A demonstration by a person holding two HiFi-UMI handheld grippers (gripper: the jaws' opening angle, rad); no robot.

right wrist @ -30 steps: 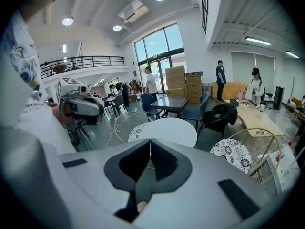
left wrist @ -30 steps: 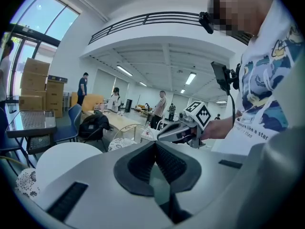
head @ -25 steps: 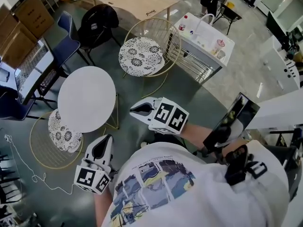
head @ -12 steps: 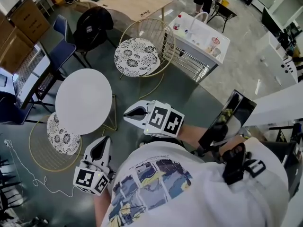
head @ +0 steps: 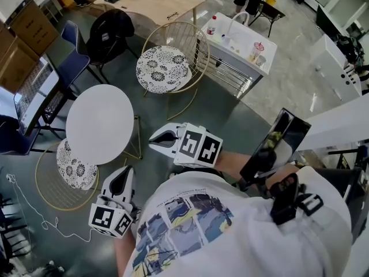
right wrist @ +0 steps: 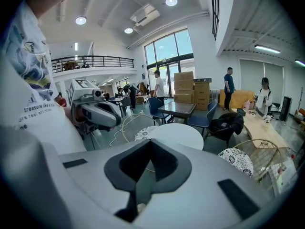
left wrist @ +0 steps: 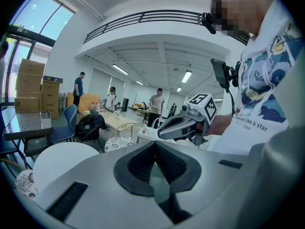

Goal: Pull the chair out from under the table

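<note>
Bare floor (head: 147, 167) lies open between the fingers of the left gripper (head: 121, 182) and the right gripper (head: 158, 137). Ahead and to the left of the left fingers, the round white desk (head: 99, 124) overhangs the tucked chair (head: 72, 167). The desk's thin gold leg (head: 140, 140) stands just beside the right fingers. Well beyond them, a second chair (head: 163, 68) blocks the way.

Glossy grey floor (head: 288, 85) spreads throughout. A wooden desk (head: 155, 4) stands at twelve o'clock, blue chairs (head: 74, 62) at ten, cardboard boxes (head: 27, 26) at eleven. Tall windows (right wrist: 167, 56) and ceiling lights (right wrist: 171, 2) brighten white walls (right wrist: 205, 46).
</note>
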